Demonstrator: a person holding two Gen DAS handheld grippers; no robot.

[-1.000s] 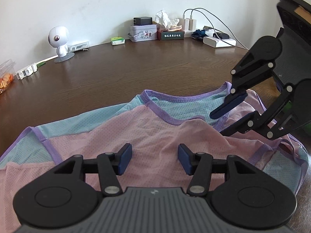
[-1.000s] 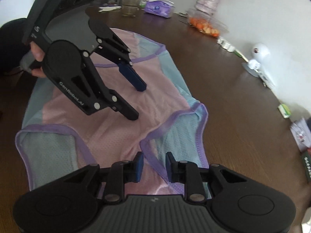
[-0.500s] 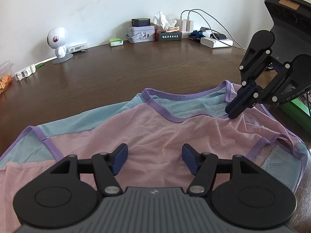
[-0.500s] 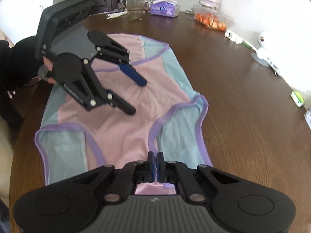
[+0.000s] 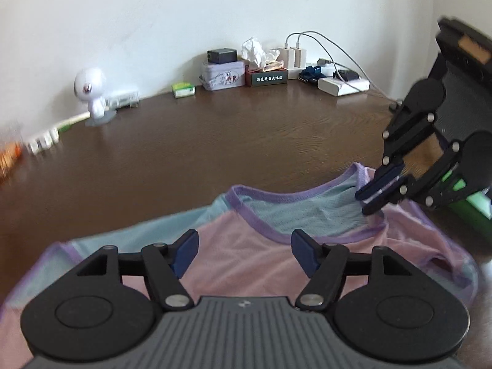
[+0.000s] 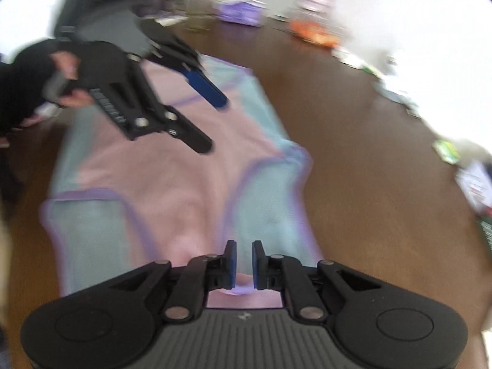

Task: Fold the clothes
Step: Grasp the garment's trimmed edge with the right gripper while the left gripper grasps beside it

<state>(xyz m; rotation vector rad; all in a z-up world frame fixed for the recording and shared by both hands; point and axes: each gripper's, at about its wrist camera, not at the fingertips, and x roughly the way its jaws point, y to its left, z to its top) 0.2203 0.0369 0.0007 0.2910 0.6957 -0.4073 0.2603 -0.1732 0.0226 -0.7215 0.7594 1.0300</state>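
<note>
fabric first: the pink and blue vest (image 5: 276, 255) lies flat on the wooden table (image 5: 215, 141). our right gripper (image 6: 243, 261) shows a narrow gap — grip on the shoulder unclear; we reclose there, and the wide-open, empty left gripper (image 5: 244, 250) takes the hem.

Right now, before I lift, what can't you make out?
- Whether the right gripper pinches the shirt: right wrist view is motion-blurred, and a narrow gap shows.
- Shirt's near hem: left wrist view, hidden under the left gripper.
- Text on the tissue box: left wrist view, too small.
</note>
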